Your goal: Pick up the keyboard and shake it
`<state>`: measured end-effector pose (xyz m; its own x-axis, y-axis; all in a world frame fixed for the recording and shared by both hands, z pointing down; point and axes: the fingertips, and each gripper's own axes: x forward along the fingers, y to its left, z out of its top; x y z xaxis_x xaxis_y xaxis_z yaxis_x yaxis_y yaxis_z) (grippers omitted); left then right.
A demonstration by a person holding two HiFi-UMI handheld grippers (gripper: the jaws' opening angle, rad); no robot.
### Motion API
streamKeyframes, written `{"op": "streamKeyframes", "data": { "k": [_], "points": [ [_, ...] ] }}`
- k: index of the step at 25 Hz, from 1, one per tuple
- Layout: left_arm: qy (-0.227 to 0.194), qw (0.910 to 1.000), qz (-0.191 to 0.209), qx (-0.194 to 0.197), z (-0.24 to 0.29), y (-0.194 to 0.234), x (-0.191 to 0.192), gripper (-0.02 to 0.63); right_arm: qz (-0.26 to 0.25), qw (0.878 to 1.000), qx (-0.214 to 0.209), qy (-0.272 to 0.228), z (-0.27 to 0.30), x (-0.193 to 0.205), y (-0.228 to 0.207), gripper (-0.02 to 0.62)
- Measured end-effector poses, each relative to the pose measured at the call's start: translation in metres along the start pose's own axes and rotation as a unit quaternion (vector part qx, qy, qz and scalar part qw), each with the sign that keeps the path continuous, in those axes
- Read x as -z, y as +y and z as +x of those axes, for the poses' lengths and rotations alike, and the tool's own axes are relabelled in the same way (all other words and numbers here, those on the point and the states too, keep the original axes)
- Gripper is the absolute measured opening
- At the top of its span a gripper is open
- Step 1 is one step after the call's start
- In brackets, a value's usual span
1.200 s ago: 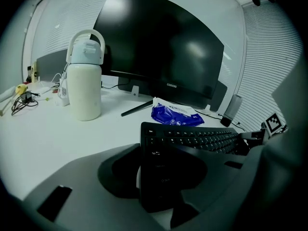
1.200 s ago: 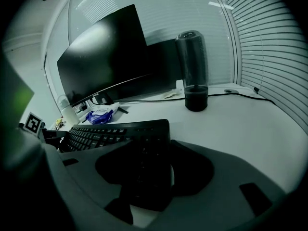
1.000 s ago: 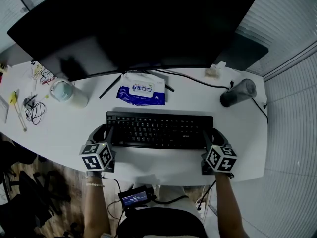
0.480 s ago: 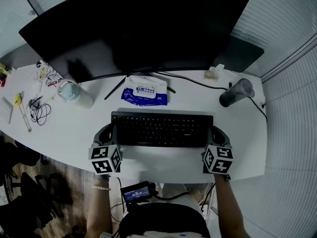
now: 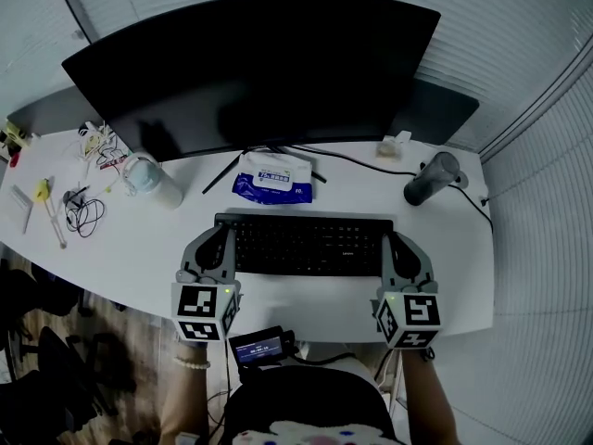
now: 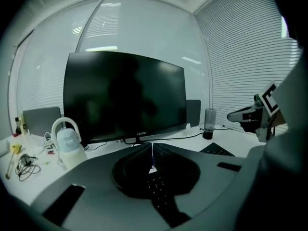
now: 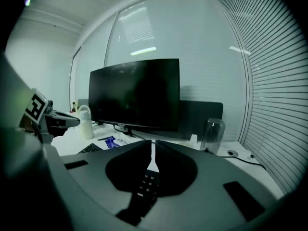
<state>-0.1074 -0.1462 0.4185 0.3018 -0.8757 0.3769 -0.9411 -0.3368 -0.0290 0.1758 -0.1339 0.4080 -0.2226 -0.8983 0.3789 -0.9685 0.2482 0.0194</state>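
A black keyboard (image 5: 306, 246) lies flat on the white desk (image 5: 120, 248), in front of the monitor. My left gripper (image 5: 220, 232) is over its left end and my right gripper (image 5: 395, 239) over its right end. Both are shut, fingertips together. In the left gripper view the left gripper (image 6: 152, 150) shows only a thin slit, with keyboard keys (image 6: 158, 186) below in the hollow behind the tips. The right gripper (image 7: 153, 150) looks the same, with keys (image 7: 144, 183) underneath. I see nothing pinched between either pair of pads.
A wide black monitor (image 5: 250, 63) stands behind the keyboard, a blue wipes pack (image 5: 271, 176) at its foot. A white jug (image 5: 148, 180) and tangled cables (image 5: 82, 215) are at left, a dark tumbler (image 5: 430, 180) at right. The desk's front edge (image 5: 306, 324) runs below the grippers.
Both grippers' jaws stood wide at the keyboard's two ends and have closed to fingertips together. The head view has tilted, so the desk sits lower in the picture.
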Motion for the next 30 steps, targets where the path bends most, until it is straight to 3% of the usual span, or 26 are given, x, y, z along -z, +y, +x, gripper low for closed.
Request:
{"op": "streamKeyframes", "data": {
  "k": [7,11,30],
  "points": [
    [-0.045,0.9980,0.038,0.023,-0.022,-0.027,-0.046,0.021,-0.003,0.998,-0.021,-0.061,-0.024,-0.051,0.019,0.048],
    [-0.067,0.9966,0.035,0.033,-0.038,-0.033,-0.066,0.021,-0.002,0.996,-0.034,-0.077,-0.035,-0.073,0.031,0.048],
    [-0.076,0.9941,0.047,0.062,-0.049,-0.047,-0.072,0.021,-0.017,0.996,-0.055,-0.069,-0.045,-0.066,0.043,0.046]
  ]
}}
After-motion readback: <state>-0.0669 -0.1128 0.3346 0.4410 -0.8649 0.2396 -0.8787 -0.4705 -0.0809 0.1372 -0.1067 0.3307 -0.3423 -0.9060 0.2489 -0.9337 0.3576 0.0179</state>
